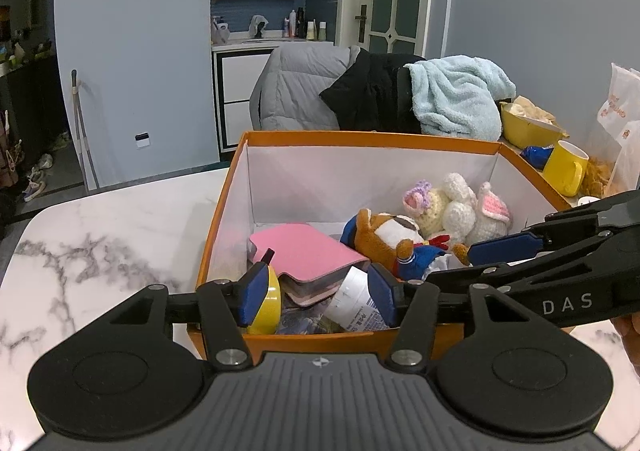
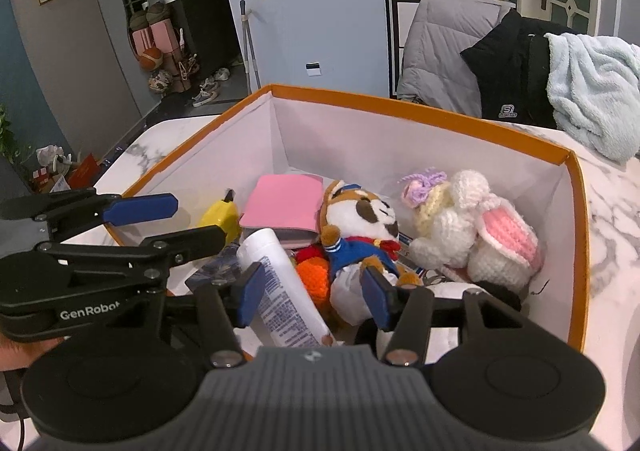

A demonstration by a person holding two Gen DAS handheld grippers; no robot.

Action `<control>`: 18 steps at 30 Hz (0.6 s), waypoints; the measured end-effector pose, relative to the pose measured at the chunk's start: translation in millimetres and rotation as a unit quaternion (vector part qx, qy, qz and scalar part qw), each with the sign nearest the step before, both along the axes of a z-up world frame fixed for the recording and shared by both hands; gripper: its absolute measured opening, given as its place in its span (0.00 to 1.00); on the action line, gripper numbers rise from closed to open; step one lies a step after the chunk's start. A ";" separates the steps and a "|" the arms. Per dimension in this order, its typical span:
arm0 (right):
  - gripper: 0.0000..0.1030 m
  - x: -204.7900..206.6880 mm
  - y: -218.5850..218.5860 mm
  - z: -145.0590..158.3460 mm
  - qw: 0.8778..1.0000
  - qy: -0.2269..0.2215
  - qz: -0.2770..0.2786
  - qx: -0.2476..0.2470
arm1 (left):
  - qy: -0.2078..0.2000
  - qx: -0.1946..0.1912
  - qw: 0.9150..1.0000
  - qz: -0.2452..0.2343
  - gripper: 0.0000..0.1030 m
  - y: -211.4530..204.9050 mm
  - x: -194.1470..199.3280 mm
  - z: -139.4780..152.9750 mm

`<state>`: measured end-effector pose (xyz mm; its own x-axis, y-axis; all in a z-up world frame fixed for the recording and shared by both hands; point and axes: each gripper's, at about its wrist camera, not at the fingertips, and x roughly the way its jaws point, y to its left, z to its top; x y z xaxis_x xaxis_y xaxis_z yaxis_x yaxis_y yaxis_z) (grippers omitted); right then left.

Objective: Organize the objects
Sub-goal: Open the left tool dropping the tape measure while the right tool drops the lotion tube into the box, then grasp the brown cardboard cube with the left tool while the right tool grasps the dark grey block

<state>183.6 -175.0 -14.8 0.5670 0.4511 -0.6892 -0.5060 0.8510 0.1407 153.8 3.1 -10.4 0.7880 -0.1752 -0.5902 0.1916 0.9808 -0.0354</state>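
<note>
An orange box (image 1: 360,139) with white inner walls (image 2: 400,107) stands on the marble table. Inside lie a pink notebook (image 1: 308,251) (image 2: 284,203), a brown plush in blue clothes (image 1: 392,239) (image 2: 360,223), a white crocheted bunny (image 1: 468,207) (image 2: 476,227), a yellow object (image 1: 266,303) (image 2: 220,213) and a white tube (image 1: 356,303) (image 2: 280,287). My left gripper (image 1: 318,291) is open and empty over the box's near edge. My right gripper (image 2: 314,291) is open over the box, its fingers either side of the tube and plush, gripping nothing.
A yellow mug (image 1: 564,167), a yellow bowl (image 1: 528,127) and plastic bags (image 1: 620,111) stand right of the box. Chairs draped with a grey coat (image 1: 296,91), a black jacket (image 1: 372,95) and a light blue towel (image 1: 456,95) stand behind the table (image 1: 100,235).
</note>
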 end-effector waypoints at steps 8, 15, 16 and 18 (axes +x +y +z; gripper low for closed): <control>0.58 -8.5 -0.5 9.0 1.000 -0.006 0.009 0.006 | 0.005 -0.064 0.998 0.026 0.73 16.6 -6.9 13.0; 0.59 -18.5 1.1 23.8 0.999 -0.018 0.018 0.020 | -0.003 -0.083 0.996 0.044 0.74 34.6 -28.6 31.7; 0.59 -20.9 1.1 25.9 0.999 -0.019 0.019 0.023 | -0.007 -0.084 0.995 0.046 0.74 36.0 -32.2 35.0; 0.59 -26.6 1.4 29.5 0.999 -0.023 0.024 0.026 | -0.011 -0.088 0.995 0.046 0.75 37.7 -39.5 42.0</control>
<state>157.0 -173.6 14.8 0.5745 0.5125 -0.6382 -0.5526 0.8180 0.1595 114.3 40.8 31.6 0.8184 -0.2001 -0.5387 0.1035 0.9734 -0.2044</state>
